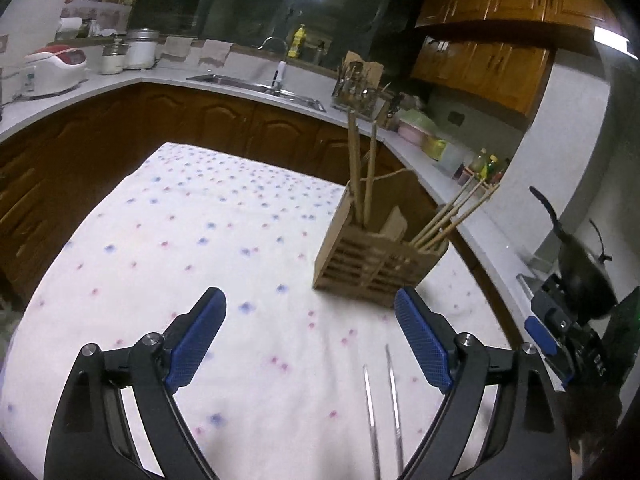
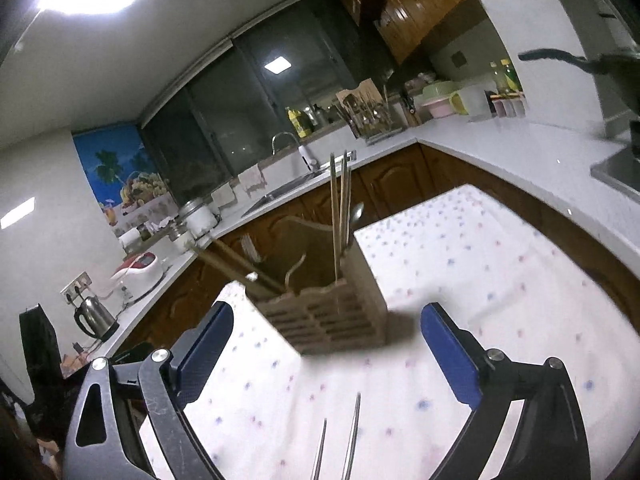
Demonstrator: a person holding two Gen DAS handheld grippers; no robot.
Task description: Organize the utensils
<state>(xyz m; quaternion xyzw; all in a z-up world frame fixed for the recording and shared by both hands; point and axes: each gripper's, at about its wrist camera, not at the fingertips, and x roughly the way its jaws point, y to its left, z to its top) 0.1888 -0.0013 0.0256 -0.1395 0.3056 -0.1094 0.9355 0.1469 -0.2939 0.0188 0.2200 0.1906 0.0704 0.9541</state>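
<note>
A wooden slatted utensil holder [image 1: 376, 264] stands on the dotted white cloth [image 1: 200, 240], with several wooden chopsticks [image 1: 362, 176] upright in one compartment and several more [image 1: 452, 216] leaning right in another. My left gripper [image 1: 312, 344] is open and empty, near of the holder. The other gripper [image 1: 560, 340] shows at the right edge. In the right wrist view the holder [image 2: 332, 316] stands just ahead of my open, empty right gripper [image 2: 324, 356]; chopsticks [image 2: 340, 216] and a spoon [image 2: 356, 216] stand in it. Two thin metal prongs [image 1: 384, 408] jut from below in both views.
A white counter [image 1: 224, 76] with a sink [image 1: 256, 86], rice cooker [image 1: 56, 68], pots and a utensil rack [image 1: 356, 88] wraps behind the table. A kettle [image 2: 94, 316] stands at left. Wooden cabinets line below and above. A dark pan [image 1: 576, 264] hangs at right.
</note>
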